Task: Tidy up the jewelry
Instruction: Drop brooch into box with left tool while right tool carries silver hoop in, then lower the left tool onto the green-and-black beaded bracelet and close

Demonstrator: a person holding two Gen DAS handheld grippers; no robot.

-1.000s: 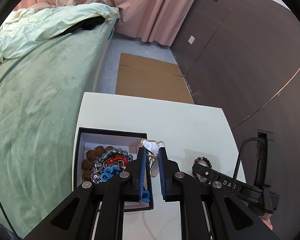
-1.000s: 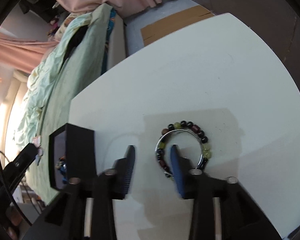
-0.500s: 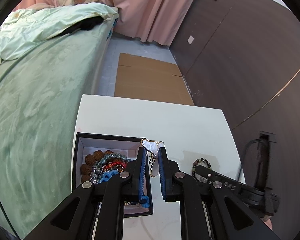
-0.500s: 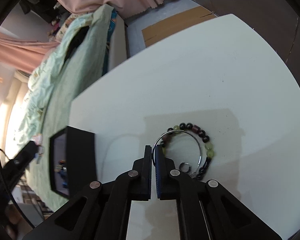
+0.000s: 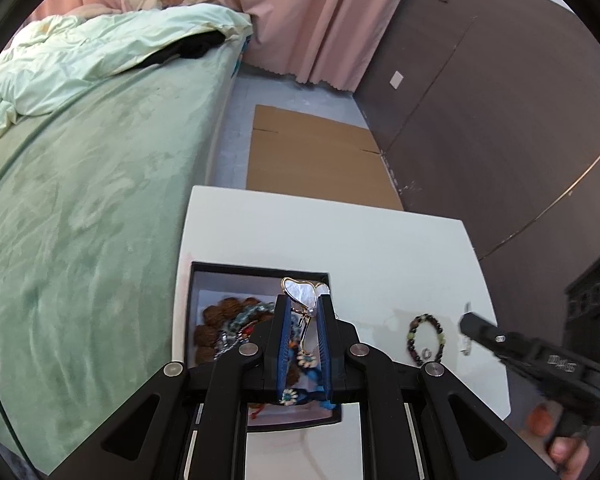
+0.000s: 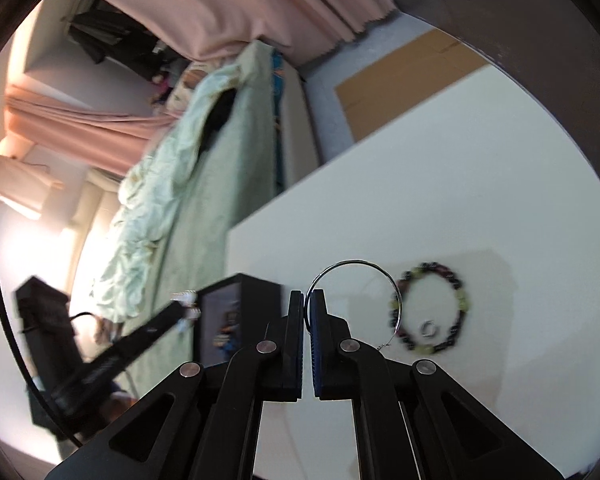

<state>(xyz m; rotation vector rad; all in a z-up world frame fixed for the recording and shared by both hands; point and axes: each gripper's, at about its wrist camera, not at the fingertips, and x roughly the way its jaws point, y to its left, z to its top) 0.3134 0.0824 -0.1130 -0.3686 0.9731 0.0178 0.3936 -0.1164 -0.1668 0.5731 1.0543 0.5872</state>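
Since half a second ago, your right tool (image 6: 308,302) has lifted off the counter (image 6: 480,168) with the thin silver hoop (image 6: 354,266) pinched between its pressed-together fingers, leaving the beaded bracelet (image 6: 430,306) behind. That bracelet lies flat on the white counter with a small silver ring (image 6: 428,329) inside its loop; the hoop now stands up from the fingertips, clear of the surface. Your left tool (image 5: 305,320) stays over the black box (image 5: 260,270), closed on the gold-rimmed butterfly clip (image 5: 300,292), whose pearly wings stick out past the fingertips. Brown beads (image 5: 220,312) and other tangled pieces fill the box beneath it. From the left wrist view, the bracelet (image 5: 426,338) sits to the right of the box, well apart from it, and your right tool (image 5: 470,322) hovers just beyond it.
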